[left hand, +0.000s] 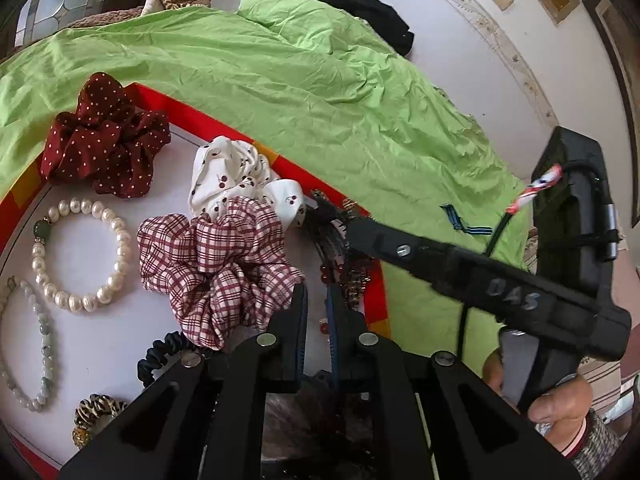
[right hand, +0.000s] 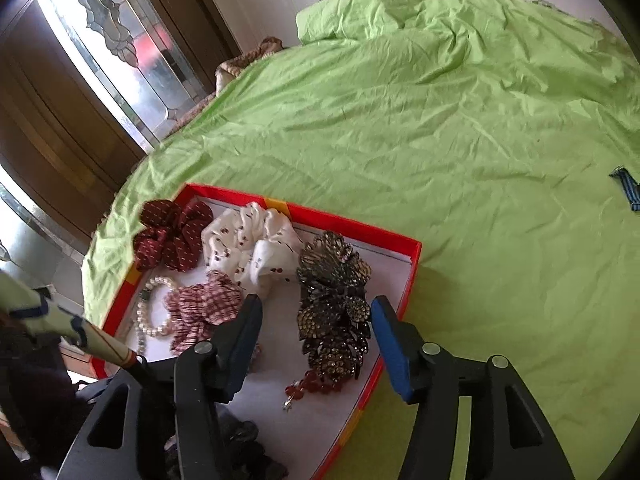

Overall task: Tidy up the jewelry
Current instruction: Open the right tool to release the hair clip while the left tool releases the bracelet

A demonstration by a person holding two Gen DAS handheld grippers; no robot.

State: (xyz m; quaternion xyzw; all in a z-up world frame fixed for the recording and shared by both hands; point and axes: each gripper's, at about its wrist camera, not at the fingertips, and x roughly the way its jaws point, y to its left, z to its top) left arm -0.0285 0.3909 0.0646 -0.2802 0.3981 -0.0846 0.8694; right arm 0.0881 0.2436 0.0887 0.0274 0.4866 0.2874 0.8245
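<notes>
My left gripper [left hand: 317,304] hovers over the red tray [right hand: 414,258], fingers nearly pressed together on nothing, just beside the plaid scrunchie [left hand: 218,268]. Left of it lie the pearl bracelet [left hand: 82,254] and the dotted maroon scrunchie [left hand: 104,140]. My right gripper [right hand: 316,332] is spread around the beaded hair clip [right hand: 334,304], pads apart from it, red beads [right hand: 316,386] below.

Ahead of my gripper a wrinkled green sheet [right hand: 420,128] covers the bed, with a black garment [left hand: 360,4] bunched at its far edge. Off to my left stands a dark wooden door [right hand: 52,120] with leaded glass panels [right hand: 116,40] letting daylight in. A pale wall [left hand: 460,40] rises beyond, on my right.
</notes>
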